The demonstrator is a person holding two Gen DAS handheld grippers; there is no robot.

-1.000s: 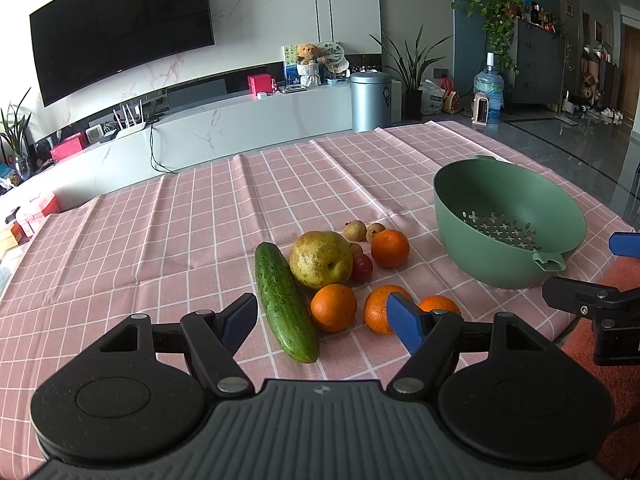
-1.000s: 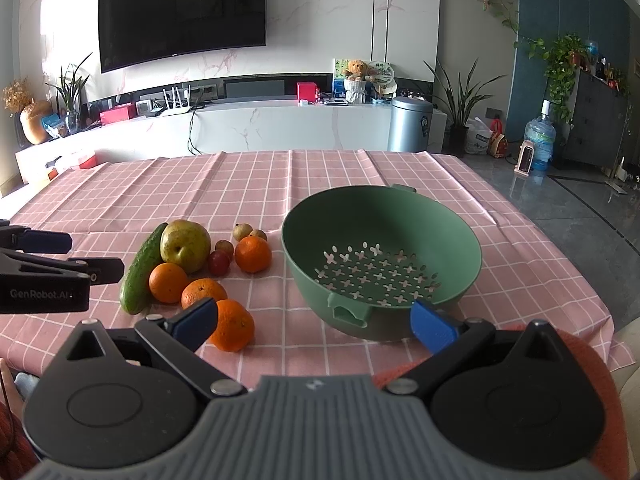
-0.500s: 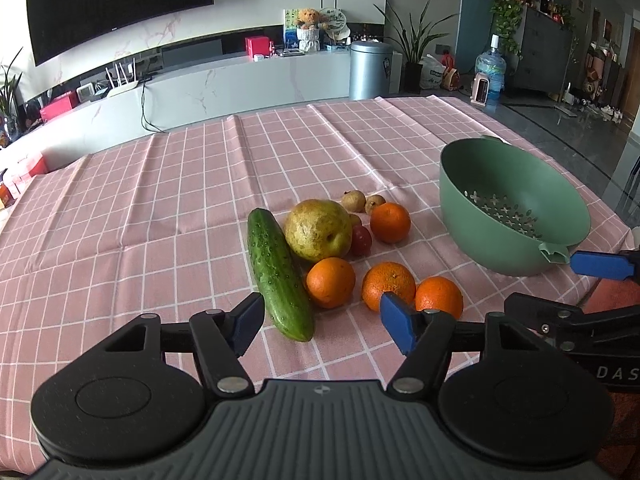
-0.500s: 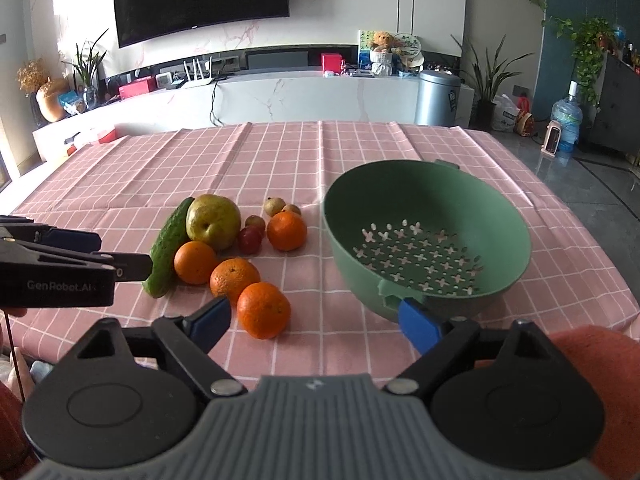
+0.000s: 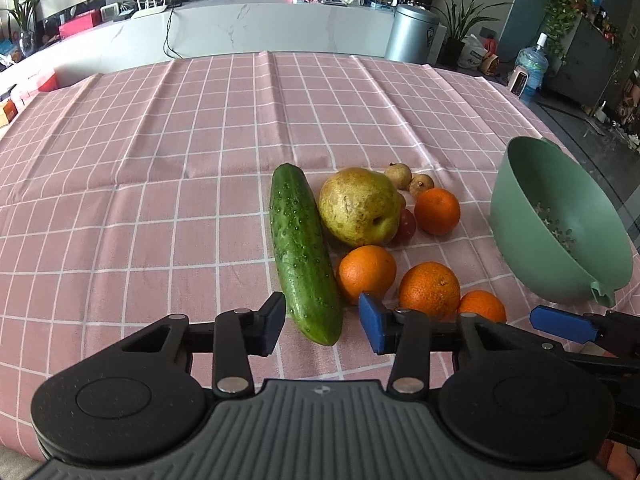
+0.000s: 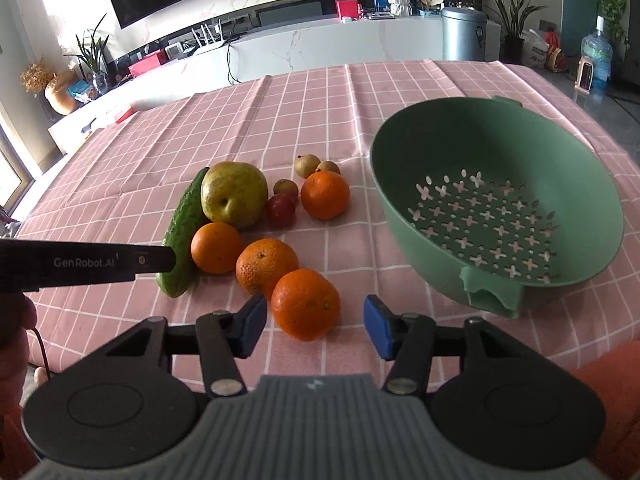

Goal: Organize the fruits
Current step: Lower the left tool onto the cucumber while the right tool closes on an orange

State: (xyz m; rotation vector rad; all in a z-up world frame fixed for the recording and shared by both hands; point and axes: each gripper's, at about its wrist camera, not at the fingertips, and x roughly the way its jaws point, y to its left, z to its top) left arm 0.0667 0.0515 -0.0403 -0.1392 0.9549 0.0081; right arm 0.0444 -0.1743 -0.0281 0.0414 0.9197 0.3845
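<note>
Pink checked cloth [image 5: 200, 160] covers your table, and nothing is sorted yet: the green colander [image 6: 496, 184] stands empty to the right, while the cucumber [image 5: 304, 252], the pear [image 5: 360, 204], four oranges and the small fruits behind them lie clustered on the cloth. All of it is left to move, by my reading. Your left gripper [image 5: 322, 326] is closing, its pads flanking the cucumber's near tip without pressing it. Your right gripper [image 6: 314, 330] is closing too, the nearest orange [image 6: 306, 304] sitting just ahead of its pads, untouched.
</note>
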